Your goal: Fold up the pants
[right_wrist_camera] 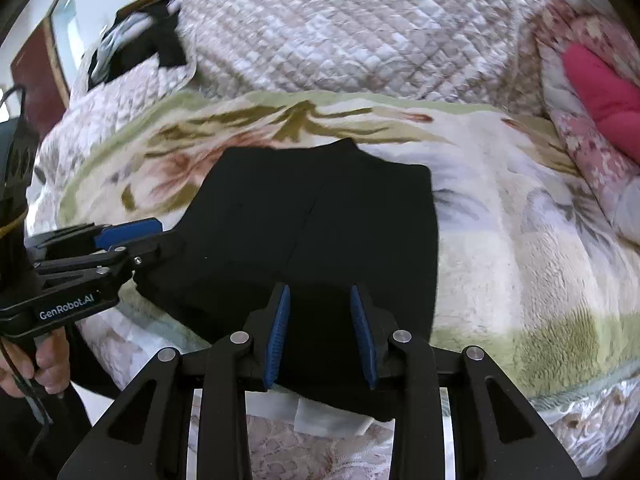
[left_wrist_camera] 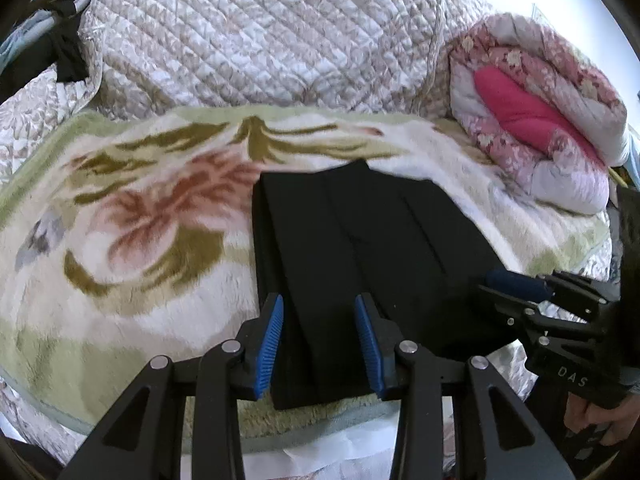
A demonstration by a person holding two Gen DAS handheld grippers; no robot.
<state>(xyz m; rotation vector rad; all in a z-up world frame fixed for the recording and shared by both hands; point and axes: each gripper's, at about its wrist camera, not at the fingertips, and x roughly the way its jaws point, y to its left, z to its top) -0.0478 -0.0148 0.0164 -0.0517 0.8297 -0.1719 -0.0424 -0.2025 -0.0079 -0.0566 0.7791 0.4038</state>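
Observation:
Black pants (left_wrist_camera: 360,236) lie folded flat on a floral fleece blanket (left_wrist_camera: 132,220); they also show in the right wrist view (right_wrist_camera: 320,232). My left gripper (left_wrist_camera: 319,340) is open, its blue pads (left_wrist_camera: 270,344) apart over the pants' near left edge, holding nothing. My right gripper (right_wrist_camera: 322,334) is open over the near right part of the pants, empty. The right gripper shows at the pants' right side in the left wrist view (left_wrist_camera: 520,284). The left gripper shows at the pants' left side in the right wrist view (right_wrist_camera: 128,232).
A quilted bedspread (left_wrist_camera: 260,36) rises behind the blanket. A rolled pink floral duvet (left_wrist_camera: 540,132) sits at the right. Dark clothing (right_wrist_camera: 140,48) lies at the far left. The blanket's near edge (left_wrist_camera: 300,432) is just below the grippers.

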